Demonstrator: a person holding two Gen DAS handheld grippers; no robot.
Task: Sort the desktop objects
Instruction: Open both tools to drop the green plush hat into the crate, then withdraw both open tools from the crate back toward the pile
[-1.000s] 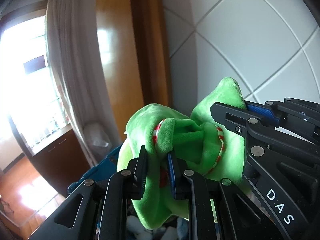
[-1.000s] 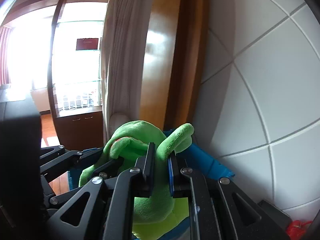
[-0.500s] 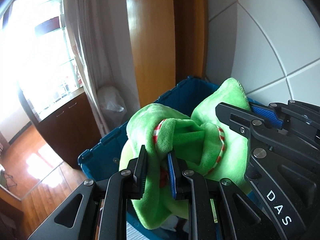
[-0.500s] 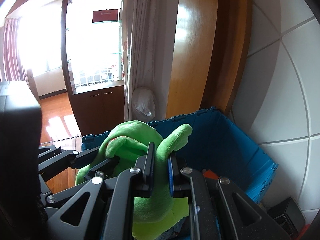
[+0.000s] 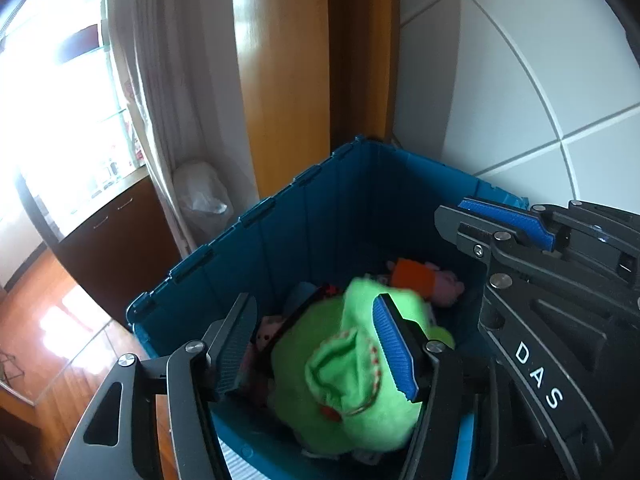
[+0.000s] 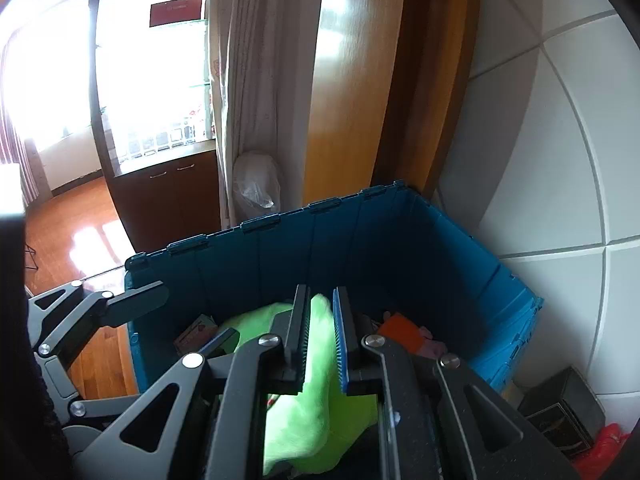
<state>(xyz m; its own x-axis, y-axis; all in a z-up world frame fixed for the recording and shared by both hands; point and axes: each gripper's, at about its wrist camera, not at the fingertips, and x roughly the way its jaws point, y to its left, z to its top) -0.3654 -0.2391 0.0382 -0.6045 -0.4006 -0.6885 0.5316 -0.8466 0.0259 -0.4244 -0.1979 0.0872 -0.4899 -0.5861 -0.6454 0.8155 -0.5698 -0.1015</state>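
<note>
A green plush toy [image 5: 352,380] with a red-and-white trim hangs low inside an open blue crate [image 5: 248,216]. My left gripper [image 5: 314,304] is opening; the toy sits blurred between its wide jaws, against the blue pad, not pinched. In the right wrist view my right gripper [image 6: 321,296] is shut on a fold of the green plush toy [image 6: 320,360], above the blue crate [image 6: 320,206]. An orange and pink soft toy [image 5: 416,280] lies on the crate floor with other small items.
A white tiled wall [image 6: 560,160] stands right behind the crate, a wooden door frame [image 5: 288,80] and a curtain behind it. A white bag [image 5: 204,196] sits on the floor beyond. A black box [image 6: 560,412] and something red [image 6: 604,440] lie right of the crate.
Both grippers came down over the blue crate. The left jaws went from pinching the green toy to wide apart, and the toy sank lower between them. The right jaws stayed closed on it.
</note>
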